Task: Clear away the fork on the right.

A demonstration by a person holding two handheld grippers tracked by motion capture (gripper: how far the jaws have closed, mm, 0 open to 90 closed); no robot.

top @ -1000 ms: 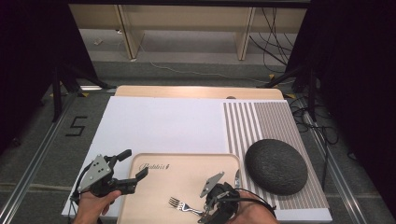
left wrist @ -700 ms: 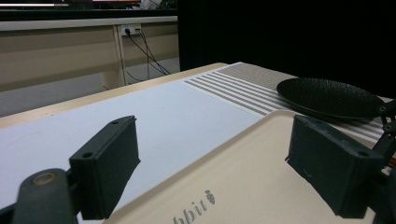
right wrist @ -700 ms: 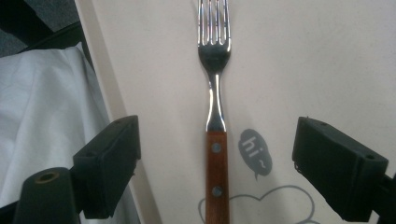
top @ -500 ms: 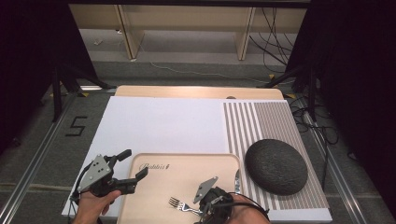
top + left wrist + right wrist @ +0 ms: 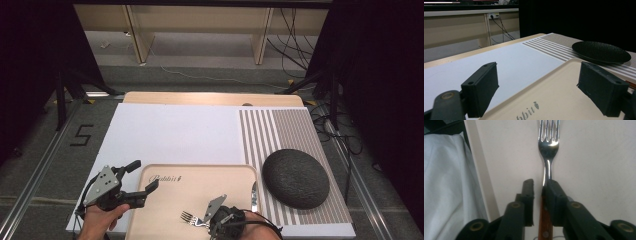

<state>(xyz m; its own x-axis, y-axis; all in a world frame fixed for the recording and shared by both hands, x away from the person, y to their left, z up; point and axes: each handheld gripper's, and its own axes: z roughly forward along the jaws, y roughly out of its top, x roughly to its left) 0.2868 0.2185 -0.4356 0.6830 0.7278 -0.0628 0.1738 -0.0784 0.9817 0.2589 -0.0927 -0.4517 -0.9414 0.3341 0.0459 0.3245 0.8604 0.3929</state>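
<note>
- Right gripper view puts your right claw [image 5: 537, 192] over the fork [image 5: 548, 150], whose wooden handle runs between the two jaws while the tines point away across the tray.
- Those jaws have just been closing; a thin gap shows beside one jaw, and you cannot tell from here whether both pads press the handle.
- In the high view the fork [image 5: 192, 218] lies on the cream tray [image 5: 165, 200] near its front edge, tines toward your left, with the right claw [image 5: 207, 221] at its handle end.
- A knife [image 5: 254, 194] lies along the tray's right rim, just beside the dark textured bowl [image 5: 296, 178], which sits upside down on the striped placemat [image 5: 280, 130].
- Your left claw [image 5: 145, 176] is spread wide at the tray's left rim, one jaw over the white mat [image 5: 170, 132] and one over the tray, pinching nothing.
- In the left gripper view that claw [image 5: 537, 87] straddles the tray's corner, with the printed carrot logo [image 5: 536, 105] between the jaws.
- White mat and placemat cover most of the tabletop [image 5: 210, 98].
</note>
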